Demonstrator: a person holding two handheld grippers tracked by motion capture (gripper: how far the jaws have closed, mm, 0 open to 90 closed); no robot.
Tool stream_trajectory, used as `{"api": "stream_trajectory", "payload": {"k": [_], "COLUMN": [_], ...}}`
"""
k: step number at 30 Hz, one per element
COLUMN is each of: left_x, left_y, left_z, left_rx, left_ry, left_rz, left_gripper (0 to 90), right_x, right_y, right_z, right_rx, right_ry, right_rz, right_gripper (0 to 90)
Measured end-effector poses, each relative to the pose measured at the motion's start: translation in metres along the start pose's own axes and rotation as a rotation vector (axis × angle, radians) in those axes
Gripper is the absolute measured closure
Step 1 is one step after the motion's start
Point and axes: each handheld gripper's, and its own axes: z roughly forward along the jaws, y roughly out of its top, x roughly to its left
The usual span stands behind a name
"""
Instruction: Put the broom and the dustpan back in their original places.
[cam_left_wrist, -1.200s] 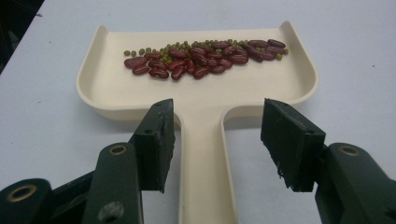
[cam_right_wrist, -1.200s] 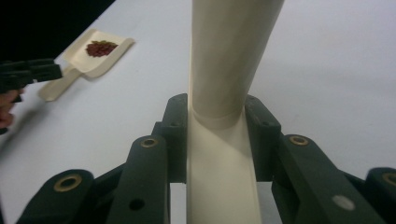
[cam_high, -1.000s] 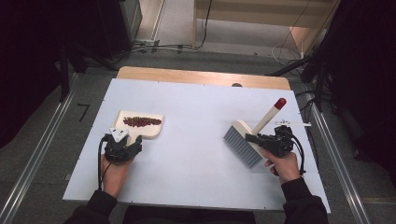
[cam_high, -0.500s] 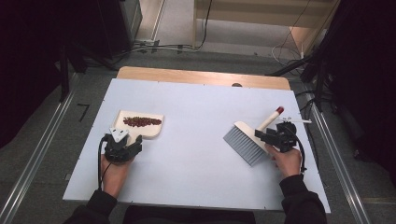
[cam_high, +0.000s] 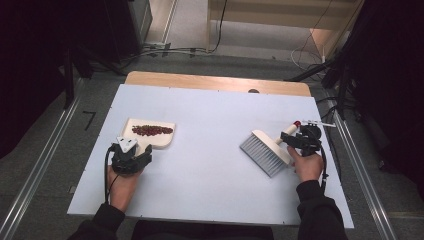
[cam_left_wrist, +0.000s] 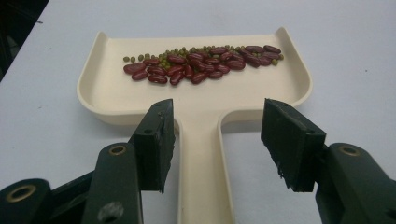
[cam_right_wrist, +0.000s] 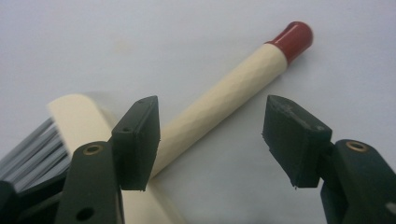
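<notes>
A cream dustpan (cam_high: 161, 142) lies on the white table at the left, with a row of red beans and small green ones (cam_left_wrist: 201, 60) across its pan (cam_left_wrist: 116, 88). My left gripper (cam_high: 142, 150) stands open astride the pan's handle (cam_left_wrist: 201, 154); its left pad sits close beside the handle and the right pad is well clear. A cream brush (cam_high: 265, 150) with grey bristles lies flat at the right, its red-tipped handle (cam_right_wrist: 229, 88) pointing away. My right gripper (cam_right_wrist: 212, 140) has just been opening, and the handle runs between its pads without touching them.
The white table top (cam_high: 210, 115) reaches a wooden strip (cam_high: 215, 82) at the far edge. Metal rails (cam_high: 365, 175) run along the floor on both sides. Cables lie on the floor beyond the table.
The brush, held tilted with its handle raised, has come down flat on the table. The right jaws have opened off its handle. The left gripper and the dustpan have stayed put.
</notes>
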Motion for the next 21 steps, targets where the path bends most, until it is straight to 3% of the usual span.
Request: {"api": "stream_trajectory", "payload": {"k": [2,11,14,17,19,21], "left_x": [0.000,0.001,0.002,0.003,0.003,0.003], "left_y": [0.000,0.000,0.001,0.001,0.001,0.001], "left_z": [0.000,0.000,-0.001,-0.001,-0.002,-0.002], "left_rx": [0.001,-0.002,-0.007,-0.006,-0.006,-0.007], "left_ry": [-0.002,-0.004,-0.001,-0.001,-0.002,-0.002], "left_rz": [0.000,0.005,0.001,0.002,0.002,0.002], "left_gripper": [45.5,45.6,45.6,45.6,45.6,45.6], "right_x": [-0.002,0.007,0.007,0.011,0.016,0.017], "right_y": [0.003,0.020,0.024,0.025,0.025,0.026], "right_z": [0.007,0.026,0.033,0.039,0.041,0.042], "right_rx": [0.022,0.069,0.108,0.131,0.135,0.136], "right_ry": [0.002,-0.088,-0.101,-0.120,-0.146,-0.142], "right_rz": [0.035,0.092,0.127,0.123,0.094,0.071], "right_gripper": [35.1,38.7,39.7,41.9,42.5,44.4]}}
